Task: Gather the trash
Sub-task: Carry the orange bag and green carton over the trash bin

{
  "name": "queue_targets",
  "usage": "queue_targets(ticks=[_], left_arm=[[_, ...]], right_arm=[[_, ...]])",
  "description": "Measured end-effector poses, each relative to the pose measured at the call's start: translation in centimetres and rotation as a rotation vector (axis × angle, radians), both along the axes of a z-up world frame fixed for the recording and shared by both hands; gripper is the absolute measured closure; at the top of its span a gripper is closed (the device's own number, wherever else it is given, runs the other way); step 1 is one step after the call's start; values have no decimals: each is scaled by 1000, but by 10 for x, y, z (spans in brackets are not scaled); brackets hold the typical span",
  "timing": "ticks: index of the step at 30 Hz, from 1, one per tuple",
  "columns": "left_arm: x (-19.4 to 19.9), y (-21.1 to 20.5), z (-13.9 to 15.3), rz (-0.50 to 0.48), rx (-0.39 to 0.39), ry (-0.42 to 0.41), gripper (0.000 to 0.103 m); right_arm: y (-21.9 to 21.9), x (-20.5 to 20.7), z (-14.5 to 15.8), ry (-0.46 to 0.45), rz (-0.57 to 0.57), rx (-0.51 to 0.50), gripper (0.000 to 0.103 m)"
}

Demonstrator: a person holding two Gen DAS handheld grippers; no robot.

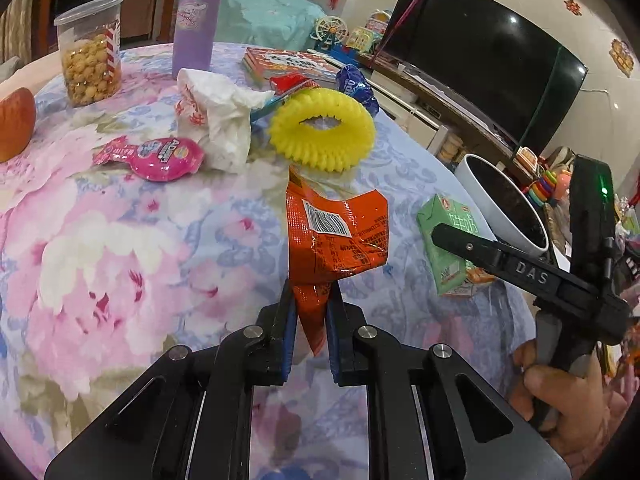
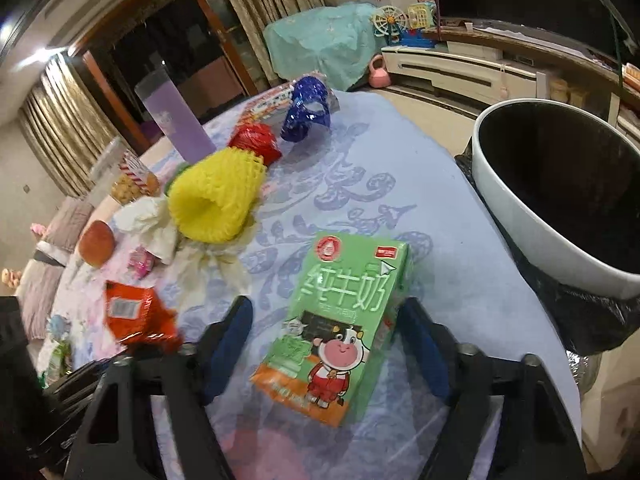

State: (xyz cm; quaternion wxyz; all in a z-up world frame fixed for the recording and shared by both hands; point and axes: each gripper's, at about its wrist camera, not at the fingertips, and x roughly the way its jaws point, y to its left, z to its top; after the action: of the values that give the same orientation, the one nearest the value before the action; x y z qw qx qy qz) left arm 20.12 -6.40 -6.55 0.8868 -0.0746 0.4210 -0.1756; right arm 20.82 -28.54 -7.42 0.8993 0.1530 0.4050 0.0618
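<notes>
My left gripper [image 1: 311, 312] is shut on an orange snack wrapper [image 1: 340, 236] and holds it above the flowered tablecloth; the wrapper also shows in the right wrist view [image 2: 136, 312]. My right gripper [image 2: 326, 320] is open, its fingers on either side of a green milk carton [image 2: 340, 328] lying on the table; the carton also shows in the left wrist view [image 1: 444, 236]. A white bin with a black liner [image 2: 532, 236] stands just past the table's right edge. A yellow foam net [image 1: 322, 130], crumpled white tissue [image 1: 224, 120], a pink wrapper [image 1: 160, 158] and a blue wrapper [image 2: 306, 110] lie on the table.
A clear jar of snacks [image 1: 90, 52], a purple bottle [image 1: 196, 16], a red-and-white box [image 1: 288, 64] and an orange fruit [image 1: 14, 124] stand toward the far side. A TV [image 1: 480, 52] on a low cabinet is beyond the table.
</notes>
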Motion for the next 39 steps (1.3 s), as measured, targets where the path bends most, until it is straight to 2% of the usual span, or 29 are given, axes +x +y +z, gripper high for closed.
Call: queue_targets(ticks=[5,20,39], left_arm=[[-3,-6,6,-16,-14,-13,91],[-12,-59,20,-126,-11,-37,91],[-7,-141,39,-274,9,-68,91]], right_arm=[[-4,-14,4,-19,32,-5,59],[-49,-55,33,-89,11,63,60],[-126,-71,53,-148,-121,82,60]])
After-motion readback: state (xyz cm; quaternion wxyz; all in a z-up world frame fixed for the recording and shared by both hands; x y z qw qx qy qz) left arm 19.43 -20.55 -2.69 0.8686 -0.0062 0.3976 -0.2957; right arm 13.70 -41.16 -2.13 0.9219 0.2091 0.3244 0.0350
